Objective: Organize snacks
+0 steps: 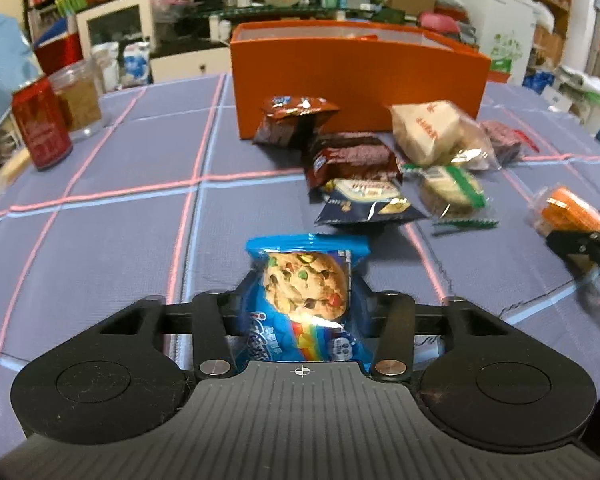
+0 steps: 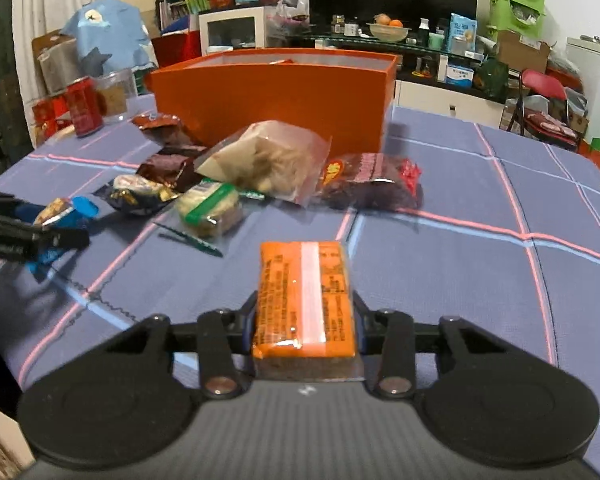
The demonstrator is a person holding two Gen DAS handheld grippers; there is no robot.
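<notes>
Blue foil is what the left gripper point(image 1: 305, 300) pinches: its jaws are pressed in on the flanks of a cookie packet point(image 1: 306, 292), low in the centre of the left wrist view, with the packet's top seam sticking out past the fingers. The right gripper point(image 2: 305, 304) is likewise clamped, on an orange bar point(image 2: 305, 300) sitting low-centre in the right wrist view, its pale stripe facing up. Both packs look to be at or just above the checked tablecloth point(image 1: 120, 240); whether they have left it I cannot tell.

Further out, the rest of the snacks lie in a loose heap mid-frame: brown wrappers point(image 1: 350, 160), a dark blue pouch point(image 1: 366, 204), a green-banded sandwich biscuit point(image 1: 450, 192), a clear bag of pale pieces point(image 2: 268, 160) and a dark red-ended pack point(image 2: 372, 180). Behind the heap, in the upper middle of both views, stands the open orange box point(image 1: 360, 80), which is probably where everything goes.

To do this step well, I would lift both packs straight up first, high enough to pass over the heap and the box's near wall, and keep the two hands apart. The foil packet is soft and could slide, so the squeeze should hold until it is over the box. The red can point(image 1: 42, 124) and plastic jar point(image 1: 78, 100) at upper left stand well clear.
</notes>
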